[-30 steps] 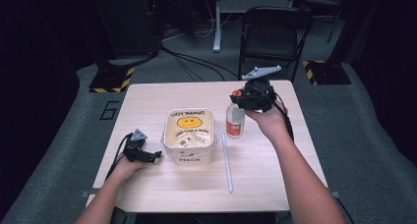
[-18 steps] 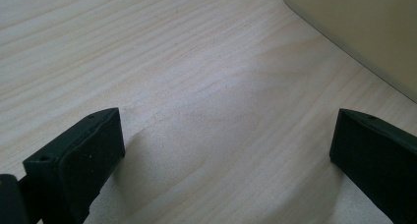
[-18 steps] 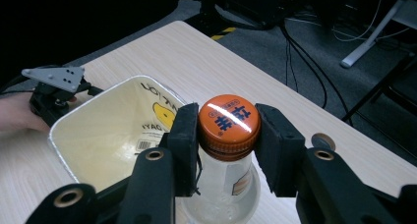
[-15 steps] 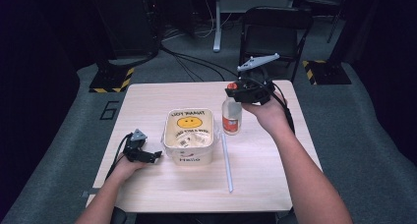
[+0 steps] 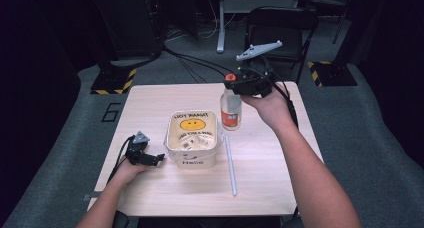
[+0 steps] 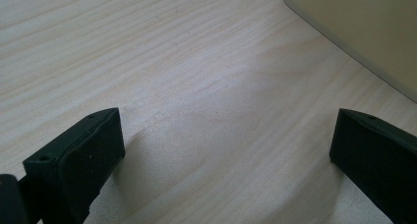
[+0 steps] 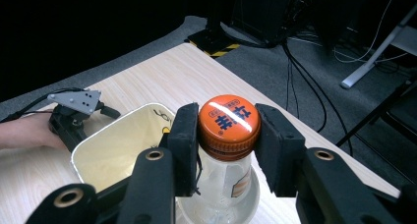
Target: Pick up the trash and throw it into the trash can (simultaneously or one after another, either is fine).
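A clear bottle (image 5: pixel 231 112) with an orange cap (image 7: pixel 229 120) and a red label hangs upright just right of the cream tub (image 5: pixel 171 133). My right gripper (image 5: pixel 232 81) is shut on the cap, one jaw on each side (image 7: pixel 229 135), holding the bottle a little above the table. My left gripper (image 5: pixel 158 158) rests on the table at the tub's left side. Its jaws stand wide open over bare wood (image 6: pixel 226 155), with the tub wall (image 6: pixel 364 27) just ahead.
The tub, printed with a yellow smiley, stands mid-table and looks empty (image 7: pixel 123 145). A long white straw (image 5: pixel 231 165) lies on the table (image 5: pixel 280 188) to the tub's right. A black chair (image 5: pixel 282 23) and cables sit beyond the far edge.
My right gripper has risen with the bottle in it and drifted slightly left, toward the tub. The left gripper has stayed where it was.
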`<state>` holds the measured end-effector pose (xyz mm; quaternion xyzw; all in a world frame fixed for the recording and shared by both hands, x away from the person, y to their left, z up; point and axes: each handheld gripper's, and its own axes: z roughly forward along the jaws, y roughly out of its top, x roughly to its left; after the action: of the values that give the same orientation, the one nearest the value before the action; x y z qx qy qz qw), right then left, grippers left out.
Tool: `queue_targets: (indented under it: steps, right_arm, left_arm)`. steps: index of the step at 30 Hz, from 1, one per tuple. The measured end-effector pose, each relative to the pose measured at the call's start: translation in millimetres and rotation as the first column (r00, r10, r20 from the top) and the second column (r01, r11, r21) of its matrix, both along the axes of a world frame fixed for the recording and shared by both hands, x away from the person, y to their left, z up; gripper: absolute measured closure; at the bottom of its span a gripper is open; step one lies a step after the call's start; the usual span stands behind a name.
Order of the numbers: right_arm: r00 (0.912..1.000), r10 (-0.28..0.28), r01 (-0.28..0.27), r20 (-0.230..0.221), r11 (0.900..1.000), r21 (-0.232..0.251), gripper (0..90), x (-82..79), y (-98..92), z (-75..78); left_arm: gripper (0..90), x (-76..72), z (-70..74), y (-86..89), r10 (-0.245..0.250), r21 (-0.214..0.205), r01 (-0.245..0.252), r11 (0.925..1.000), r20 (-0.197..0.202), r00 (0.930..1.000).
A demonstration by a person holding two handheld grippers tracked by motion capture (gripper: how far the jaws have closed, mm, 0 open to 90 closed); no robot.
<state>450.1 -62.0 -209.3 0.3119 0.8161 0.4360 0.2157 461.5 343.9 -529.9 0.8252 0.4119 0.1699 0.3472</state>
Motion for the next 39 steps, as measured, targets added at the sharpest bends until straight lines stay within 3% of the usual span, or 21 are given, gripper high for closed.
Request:
queue_targets:
  steps: [13,26,32,39]
  right_arm:
    - [0.9992,0.028,-0.028,0.029,0.9996,0.004,62.2,1.2,17.8,18.9]
    - [0.9958,0.079,-0.080,0.046,0.9968,0.009,62.2,0.5,43.7,26.4]
    - [0.9935,0.102,-0.103,0.051,0.9947,0.009,62.2,2.2,54.5,23.4]
    - [0.9927,0.116,-0.116,0.034,0.9933,-0.004,62.2,8.7,71.5,7.6]
  left_arm:
    - [0.0,0.0,0.0,0.0,0.000,0.000,0.000,1.0000,-0.001,1.0000]
    - [0.0,-0.1,-0.3,-0.4,0.005,-0.006,-0.005,1.0000,0.001,1.0000]
    - [0.0,0.0,-0.5,-0.5,0.005,-0.007,-0.005,1.0000,0.005,1.0000]
    - [0.0,-0.1,-0.3,-0.4,0.004,-0.006,-0.004,1.0000,0.000,1.0000]
